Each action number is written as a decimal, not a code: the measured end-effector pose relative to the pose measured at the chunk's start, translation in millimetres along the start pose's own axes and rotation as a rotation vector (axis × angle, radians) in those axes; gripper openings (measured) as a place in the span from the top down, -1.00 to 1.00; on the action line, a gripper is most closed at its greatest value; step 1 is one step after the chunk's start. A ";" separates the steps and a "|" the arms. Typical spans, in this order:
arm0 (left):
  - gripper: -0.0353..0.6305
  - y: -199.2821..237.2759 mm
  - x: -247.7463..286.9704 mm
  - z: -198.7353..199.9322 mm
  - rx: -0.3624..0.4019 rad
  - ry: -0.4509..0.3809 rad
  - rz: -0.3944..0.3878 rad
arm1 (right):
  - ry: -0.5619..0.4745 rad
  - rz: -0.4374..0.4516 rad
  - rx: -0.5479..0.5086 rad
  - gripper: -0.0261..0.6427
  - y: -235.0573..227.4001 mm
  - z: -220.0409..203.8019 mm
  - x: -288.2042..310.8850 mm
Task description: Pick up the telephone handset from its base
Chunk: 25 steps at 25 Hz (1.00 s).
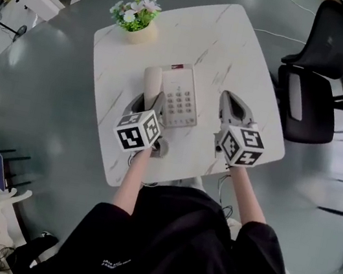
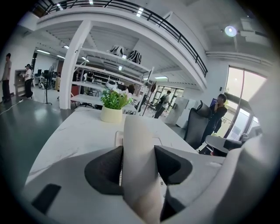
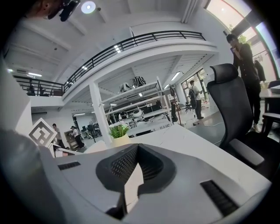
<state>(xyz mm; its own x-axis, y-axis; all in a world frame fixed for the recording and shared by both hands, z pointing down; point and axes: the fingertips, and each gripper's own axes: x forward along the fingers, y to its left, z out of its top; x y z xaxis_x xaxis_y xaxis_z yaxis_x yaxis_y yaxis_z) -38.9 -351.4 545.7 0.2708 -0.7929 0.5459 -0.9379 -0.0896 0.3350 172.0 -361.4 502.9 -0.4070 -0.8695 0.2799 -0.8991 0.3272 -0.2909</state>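
The white telephone handset lies along the left side of the white keypad base on the marble-topped table. My left gripper is shut on the handset's near half. In the left gripper view the handset stands between the two dark pads, which press on both its sides, and its far end points toward the plant. My right gripper rests to the right of the base with its jaws shut and nothing between them.
A small potted plant stands at the table's far left corner. Two black office chairs stand to the right of the table. The table's near edge runs just under both grippers. People stand far off in the hall.
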 end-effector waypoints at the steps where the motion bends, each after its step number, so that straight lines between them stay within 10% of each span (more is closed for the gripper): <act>1: 0.26 -1.6 -4.2 2.4 -0.001 -0.011 -0.011 | -0.004 0.004 -0.005 0.95 1.1 1.8 -2.1; 25: 0.26 -16.3 -109.4 60.7 0.017 -0.277 -0.151 | -0.169 0.079 -0.105 0.95 26.7 62.6 -57.5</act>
<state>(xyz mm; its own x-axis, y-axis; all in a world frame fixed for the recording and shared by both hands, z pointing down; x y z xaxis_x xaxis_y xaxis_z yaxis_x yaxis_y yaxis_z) -66.4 -299.8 434.0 0.3403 -0.9036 0.2604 -0.8958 -0.2273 0.3819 181.5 -325.9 421.7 -0.4524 -0.8861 0.1004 -0.8806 0.4262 -0.2069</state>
